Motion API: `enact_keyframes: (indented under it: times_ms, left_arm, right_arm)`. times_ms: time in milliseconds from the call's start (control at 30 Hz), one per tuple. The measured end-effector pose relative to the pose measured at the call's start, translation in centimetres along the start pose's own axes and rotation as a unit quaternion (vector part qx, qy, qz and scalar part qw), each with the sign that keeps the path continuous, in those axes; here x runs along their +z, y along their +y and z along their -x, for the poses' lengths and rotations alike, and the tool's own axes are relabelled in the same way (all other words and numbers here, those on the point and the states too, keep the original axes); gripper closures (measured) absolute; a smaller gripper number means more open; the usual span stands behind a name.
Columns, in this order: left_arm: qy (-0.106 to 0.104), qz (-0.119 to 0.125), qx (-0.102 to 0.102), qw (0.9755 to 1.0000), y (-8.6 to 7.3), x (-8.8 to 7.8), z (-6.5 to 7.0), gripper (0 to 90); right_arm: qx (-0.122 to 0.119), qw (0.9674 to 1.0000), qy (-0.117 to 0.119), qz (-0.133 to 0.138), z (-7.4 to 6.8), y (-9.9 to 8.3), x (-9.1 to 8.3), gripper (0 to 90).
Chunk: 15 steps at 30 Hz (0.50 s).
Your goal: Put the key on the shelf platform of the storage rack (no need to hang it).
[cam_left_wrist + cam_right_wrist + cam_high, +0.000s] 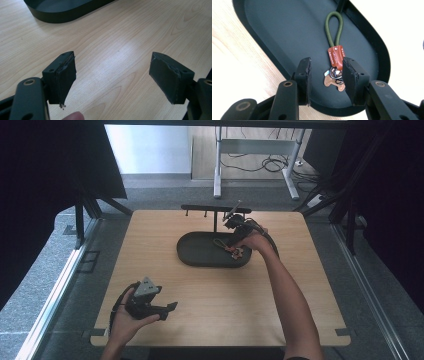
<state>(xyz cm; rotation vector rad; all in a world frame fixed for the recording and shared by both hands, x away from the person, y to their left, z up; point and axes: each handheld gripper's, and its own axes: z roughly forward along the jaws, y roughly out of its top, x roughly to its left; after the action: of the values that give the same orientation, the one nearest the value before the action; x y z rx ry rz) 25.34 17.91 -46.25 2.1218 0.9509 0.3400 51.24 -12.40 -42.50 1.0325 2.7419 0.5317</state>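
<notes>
— Where the dark oval tray point(274, 37) sits on the table, what lies in it?

— A key fob point(335, 62): a green cord loop, a brown leather tab stitched round its base, and a metal ring with a small flat copper-coloured charm under that. It lies flat on the tray floor, toward the tray's right end as seen from above point(235, 251).

— And the right gripper point(325, 80)?

— Down over the tray, jaws part-way apart with the ring and charm between them. One jaw is just beside the leather tab, the other well off it. I cannot tell if that nearer jaw touches the tab. Nothing is clamped.

— What stands behind the tray?

— A thin black rack point(216, 210) with a crossbar and small pegs, rising from the tray's far edge.

— The left gripper point(112, 75)?

— Low over bare wood near the front left of the table point(200, 320), held in the person's left hand point(125, 322), jaws spread wide with nothing between them. The tray's rim shows at the top of its own view.
</notes>
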Motion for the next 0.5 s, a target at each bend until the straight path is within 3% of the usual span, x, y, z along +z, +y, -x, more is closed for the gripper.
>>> enact_keyframes:
  times_ms: [133,500]
  left_arm:
    - [-0.001,-0.002,0.001,1.0000,0.0,0.1,0.1,21.8]
    - [0.005,-0.001,-0.003,1.0000,0.0,0.0,-0.1,21.8]
  right_arm:
    - [0.007,0.9998,0.007,0.018,-0.2,-0.5,-1.3,57.1]
    - [-0.003,0.9988,0.013,0.048,-1.1,-2.4,-3.9,51.6]
